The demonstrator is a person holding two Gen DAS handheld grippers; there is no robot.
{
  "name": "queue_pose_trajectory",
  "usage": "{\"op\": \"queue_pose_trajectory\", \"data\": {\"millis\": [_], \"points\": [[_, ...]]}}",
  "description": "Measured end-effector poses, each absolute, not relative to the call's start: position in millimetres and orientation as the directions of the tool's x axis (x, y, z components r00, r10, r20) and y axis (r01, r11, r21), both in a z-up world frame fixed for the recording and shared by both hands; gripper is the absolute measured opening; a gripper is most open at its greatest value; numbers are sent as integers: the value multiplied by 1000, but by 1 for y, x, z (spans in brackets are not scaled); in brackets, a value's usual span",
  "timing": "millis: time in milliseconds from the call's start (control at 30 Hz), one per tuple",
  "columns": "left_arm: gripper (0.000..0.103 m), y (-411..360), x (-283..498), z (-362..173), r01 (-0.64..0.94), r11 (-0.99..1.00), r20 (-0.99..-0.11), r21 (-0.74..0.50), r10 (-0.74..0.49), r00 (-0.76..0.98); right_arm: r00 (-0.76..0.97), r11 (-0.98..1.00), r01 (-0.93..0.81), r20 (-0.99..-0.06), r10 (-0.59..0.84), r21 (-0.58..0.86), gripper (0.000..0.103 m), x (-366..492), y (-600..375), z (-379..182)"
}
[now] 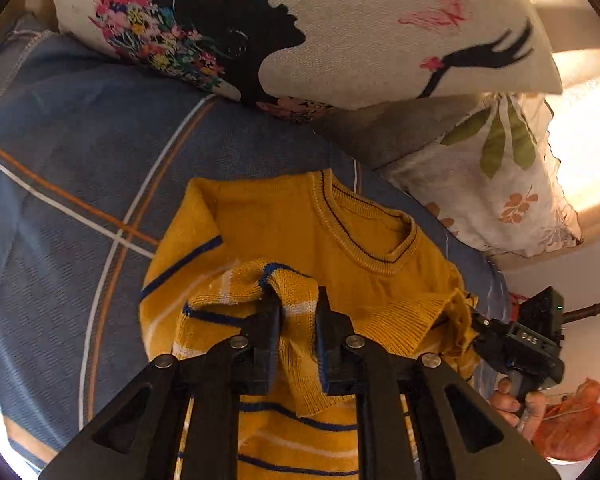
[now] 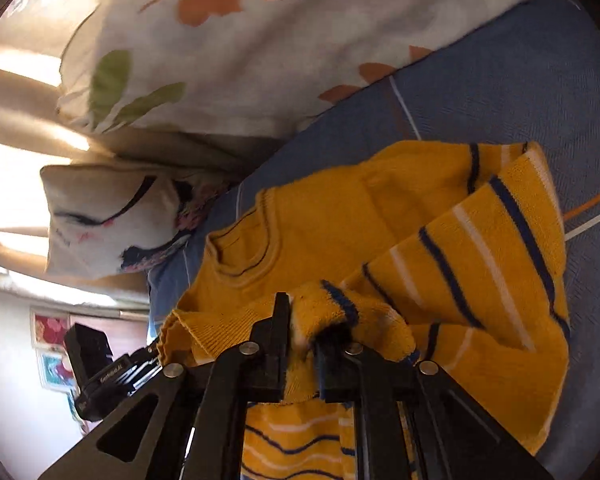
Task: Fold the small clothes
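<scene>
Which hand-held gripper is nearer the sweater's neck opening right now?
Hard to tell. Left hand-held gripper and right hand-held gripper both pinch sweater folds just short of the neck opening.

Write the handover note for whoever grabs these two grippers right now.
Left gripper: shut on a bunch of the sweater's striped knit.
Right gripper: shut on another bunch of the same knit.
Sweater: yellow, lying on the blue bedsheet, neckline toward the pillows. Its striped lower part is lifted and carried up over the chest.
Done: first fold under way, hem brought about level with the chest.
Left: lay the hem down near the neckline, release both, smooth, then fold the sides or sleeves in.
</scene>
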State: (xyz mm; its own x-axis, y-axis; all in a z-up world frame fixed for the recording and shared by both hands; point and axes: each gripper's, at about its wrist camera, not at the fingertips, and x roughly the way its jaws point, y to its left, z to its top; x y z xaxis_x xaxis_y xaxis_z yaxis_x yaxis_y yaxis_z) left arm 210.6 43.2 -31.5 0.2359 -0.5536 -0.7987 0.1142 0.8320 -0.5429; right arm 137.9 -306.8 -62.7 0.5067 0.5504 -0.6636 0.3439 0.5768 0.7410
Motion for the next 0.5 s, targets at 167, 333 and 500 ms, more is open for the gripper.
{"op": "queue_pose_trajectory", "data": {"millis": [167, 333, 500], "points": [[34, 63, 214, -21, 134, 763, -724, -633, -644, 245, 570, 535, 332, -617, 543, 777, 52, 136, -319, -54], [45, 88, 207, 1, 129, 754, -695, -644, -647, 315, 620, 577, 301, -616, 487, 759, 58, 129, -324, -27], [51, 89, 181, 2, 164, 878, -803, -451, -478, 355, 563, 702, 227, -679, 471, 675, 58, 114, -291, -6]]}}
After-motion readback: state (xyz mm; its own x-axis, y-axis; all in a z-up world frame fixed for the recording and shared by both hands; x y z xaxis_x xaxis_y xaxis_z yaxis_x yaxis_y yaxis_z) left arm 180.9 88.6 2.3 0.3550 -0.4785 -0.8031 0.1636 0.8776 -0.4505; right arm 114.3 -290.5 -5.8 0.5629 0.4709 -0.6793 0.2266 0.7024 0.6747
